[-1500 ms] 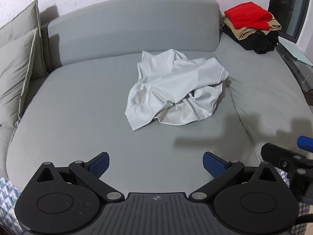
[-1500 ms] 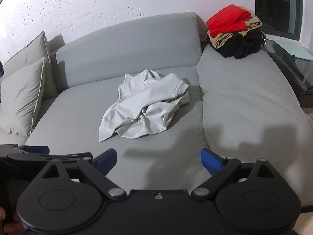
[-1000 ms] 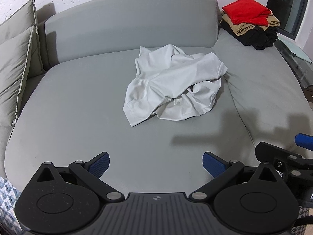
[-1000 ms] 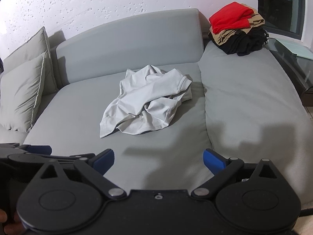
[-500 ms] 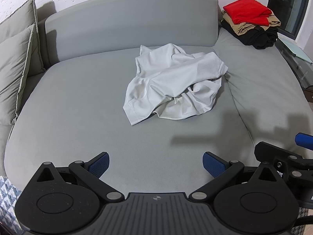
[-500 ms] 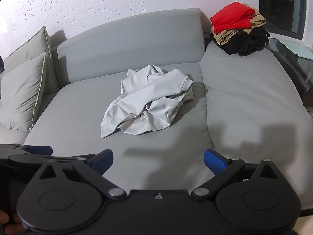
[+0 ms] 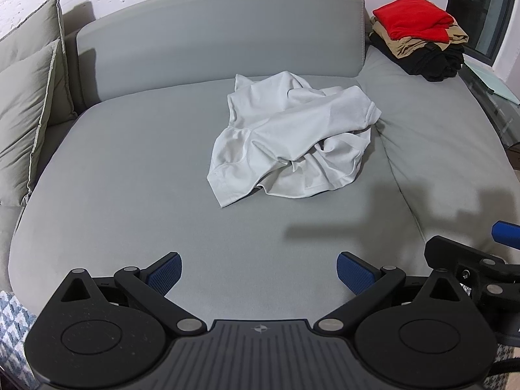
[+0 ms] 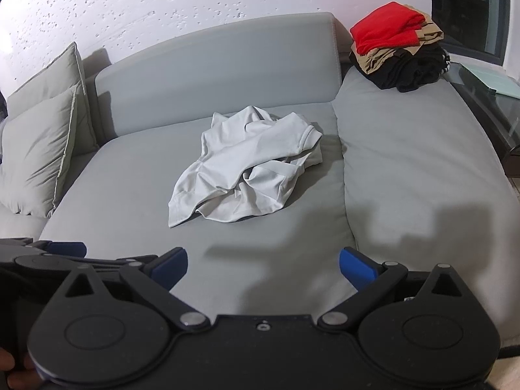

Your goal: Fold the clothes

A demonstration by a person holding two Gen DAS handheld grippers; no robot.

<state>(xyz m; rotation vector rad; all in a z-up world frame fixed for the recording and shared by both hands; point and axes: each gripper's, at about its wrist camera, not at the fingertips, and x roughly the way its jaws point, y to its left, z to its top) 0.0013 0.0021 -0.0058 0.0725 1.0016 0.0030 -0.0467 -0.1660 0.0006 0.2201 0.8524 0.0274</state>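
Ahead of both grippers, well apart from their tips, a crumpled white shirt (image 7: 289, 139) lies on the grey sofa (image 7: 130, 178), slightly right of the left gripper (image 7: 259, 271) and slightly left of the right gripper (image 8: 263, 266). Both hover over the sofa's front edge with blue-padded fingers spread wide, holding nothing. Farther off to the right, a stack (image 8: 396, 48) of folded clothes sits at the sofa's back corner.
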